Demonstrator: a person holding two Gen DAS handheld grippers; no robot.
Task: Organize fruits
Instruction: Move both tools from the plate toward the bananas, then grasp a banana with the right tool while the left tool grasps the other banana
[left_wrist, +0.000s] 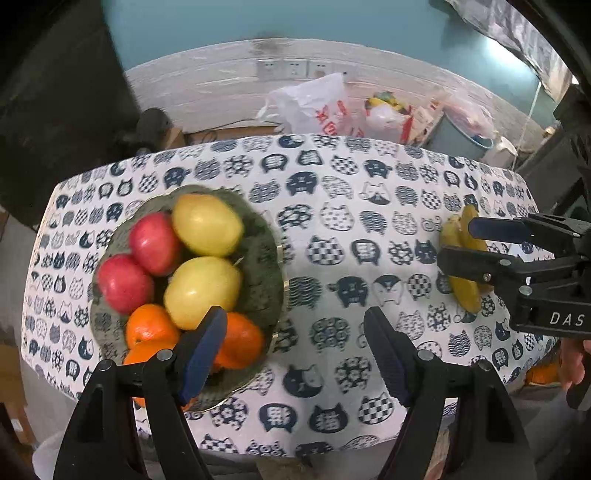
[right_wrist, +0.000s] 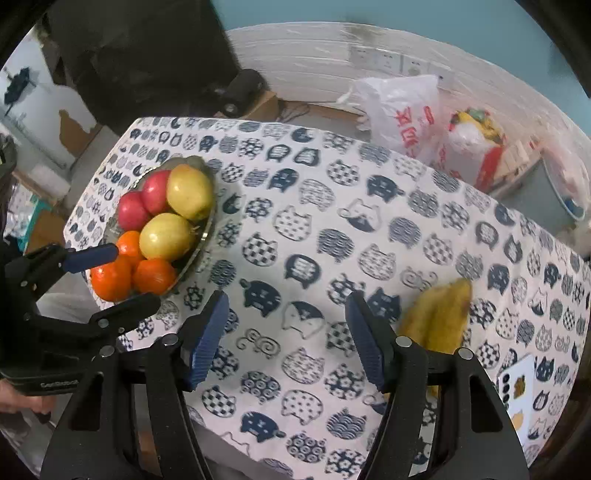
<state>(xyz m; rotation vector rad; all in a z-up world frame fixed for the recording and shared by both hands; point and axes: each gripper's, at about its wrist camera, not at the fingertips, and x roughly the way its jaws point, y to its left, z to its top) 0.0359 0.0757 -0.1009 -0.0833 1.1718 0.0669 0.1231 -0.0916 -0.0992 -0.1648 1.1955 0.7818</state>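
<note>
A table draped in a cat-print cloth (left_wrist: 332, 229) is filling both views. Toward its left end a green bowl (left_wrist: 258, 280) is sitting, holding two yellow apples (left_wrist: 205, 225), two red apples (left_wrist: 153, 243) and several oranges (left_wrist: 149, 325) at its near rim. Well to the right of the bowl, near the cloth's right edge, a bunch of bananas (right_wrist: 439, 317) is lying on the cloth. The left gripper (left_wrist: 295, 354) is hanging over the bowl's near right rim with its jaws spread and nothing between them. The right gripper (right_wrist: 286, 332) is hovering far right of the bowl, just left of the bananas, its jaws spread over bare cloth, gripping nothing.
</note>
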